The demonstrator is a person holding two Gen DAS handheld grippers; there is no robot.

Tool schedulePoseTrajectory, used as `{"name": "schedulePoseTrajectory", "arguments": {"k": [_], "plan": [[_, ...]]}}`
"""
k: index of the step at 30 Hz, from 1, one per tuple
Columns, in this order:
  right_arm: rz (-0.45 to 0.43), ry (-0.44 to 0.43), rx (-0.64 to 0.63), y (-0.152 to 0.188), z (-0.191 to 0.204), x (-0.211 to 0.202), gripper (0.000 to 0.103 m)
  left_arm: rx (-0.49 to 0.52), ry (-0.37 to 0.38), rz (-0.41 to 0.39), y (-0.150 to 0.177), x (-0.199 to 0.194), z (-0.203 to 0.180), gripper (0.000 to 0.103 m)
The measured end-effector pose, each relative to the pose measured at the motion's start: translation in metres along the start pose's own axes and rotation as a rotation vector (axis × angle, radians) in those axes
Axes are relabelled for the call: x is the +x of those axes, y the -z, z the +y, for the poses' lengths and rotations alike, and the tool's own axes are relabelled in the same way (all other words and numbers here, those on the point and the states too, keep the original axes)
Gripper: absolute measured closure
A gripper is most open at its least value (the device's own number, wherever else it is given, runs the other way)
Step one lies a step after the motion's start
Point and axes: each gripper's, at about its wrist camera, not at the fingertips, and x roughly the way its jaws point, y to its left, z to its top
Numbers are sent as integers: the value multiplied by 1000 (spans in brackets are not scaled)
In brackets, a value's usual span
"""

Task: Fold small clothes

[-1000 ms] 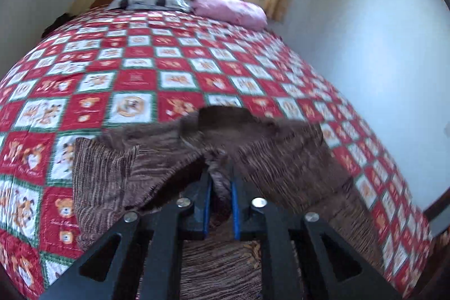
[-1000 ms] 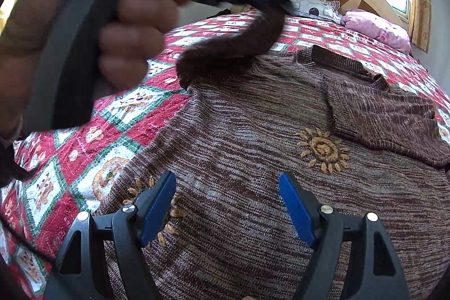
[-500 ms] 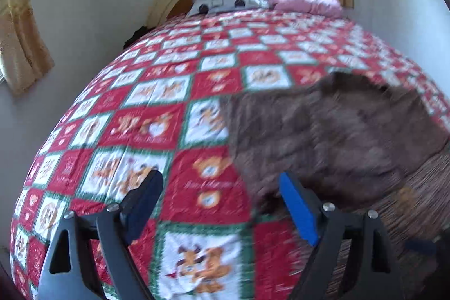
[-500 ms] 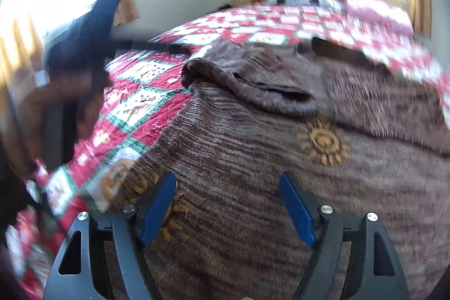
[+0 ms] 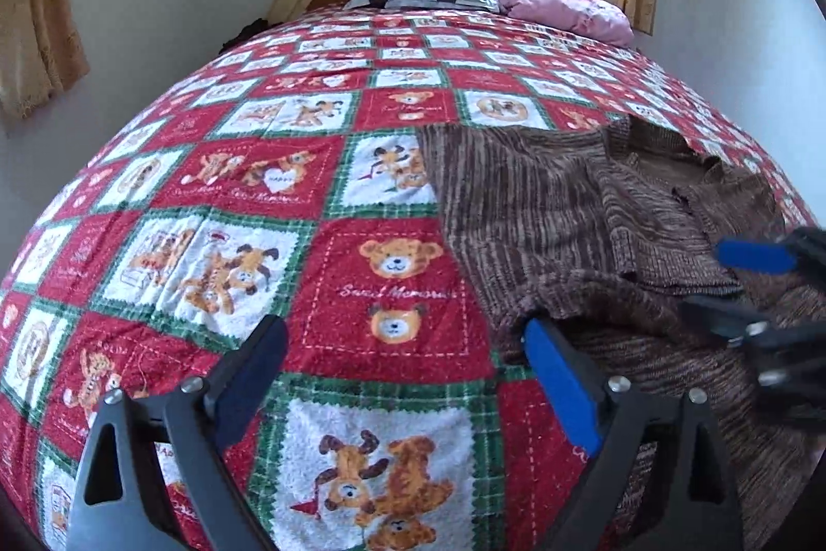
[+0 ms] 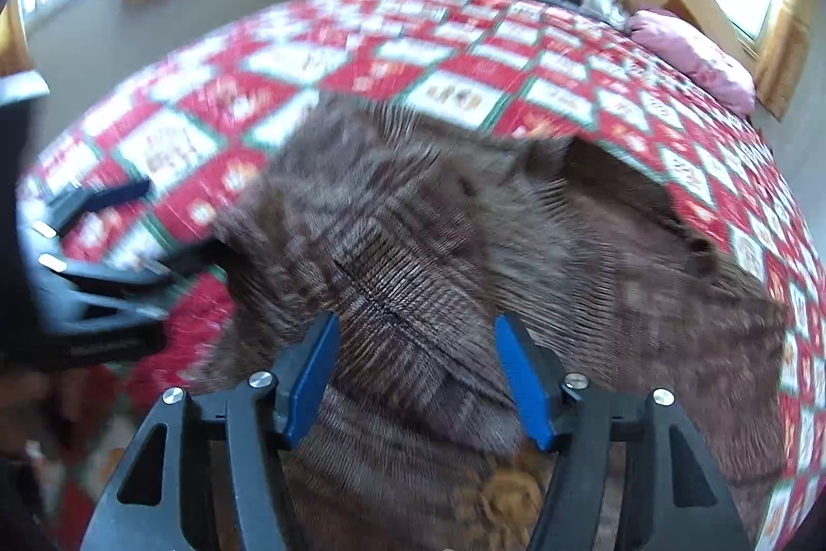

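We work over a bed covered with a red and white bear quilt, and the brown knit sweater lies spread on it, ahead and to the right of our left tool. That left tool's jaws stand wide and are opening further, with nothing between them but quilt; the sweater's near edge sits just beside its right finger. Our right tool hovers directly over the sweater, jaws partly apart and closing, with knit fabric showing between the fingers. The view is blurred, so we cannot tell whether the pads are pressing on cloth yet. In the left view the right tool appears at the far right, above the folded-in sleeve.

We judge the sweater soft, limp and light, with a loose ribbed knit that will stretch and sag rather than hold a crease. It should grip well, not slip, but a pinch may pick up one layer only. We would take hold at a hem or a side seam, where the fabric is doubled, one tool at each corner.
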Motion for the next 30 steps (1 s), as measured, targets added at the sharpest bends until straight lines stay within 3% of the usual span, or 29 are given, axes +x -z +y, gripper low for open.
{"name": "schedulePoseTrajectory", "arguments": {"k": [2,5,9,16,17,19,20,21,27,28,29,30], "plan": [[6,30,-10,0,-1,14,56,-5,11,14,0,3,1,4],[-15,-13,45,-2,-15,13,99,10,13,54,0,12,-2,3],[-73,-13,129,-9,-47,-7,99,31,-3,61,1,13,-6,3],[-30,-10,314,2,-112,0,98,54,-33,63,2,14,-9,0],[-29,-16,337,5,-118,2,93,66,-45,62,2,14,-12,0],[-28,-53,359,12,-123,4,62,76,-60,60,2,14,-14,0],[-25,-97,364,15,-123,3,37,78,-63,59,2,14,-14,0],[-36,-143,373,20,-121,-2,34,79,-64,59,3,14,-14,0],[-10,-234,393,40,-103,-11,35,69,-52,50,2,13,-12,0],[7,-254,394,42,-98,-9,40,64,-51,43,3,11,-11,0],[25,-263,386,44,-94,-6,59,63,-50,38,3,11,-11,0],[41,-215,354,46,-87,-4,77,61,-49,35,3,10,-11,0]]}}
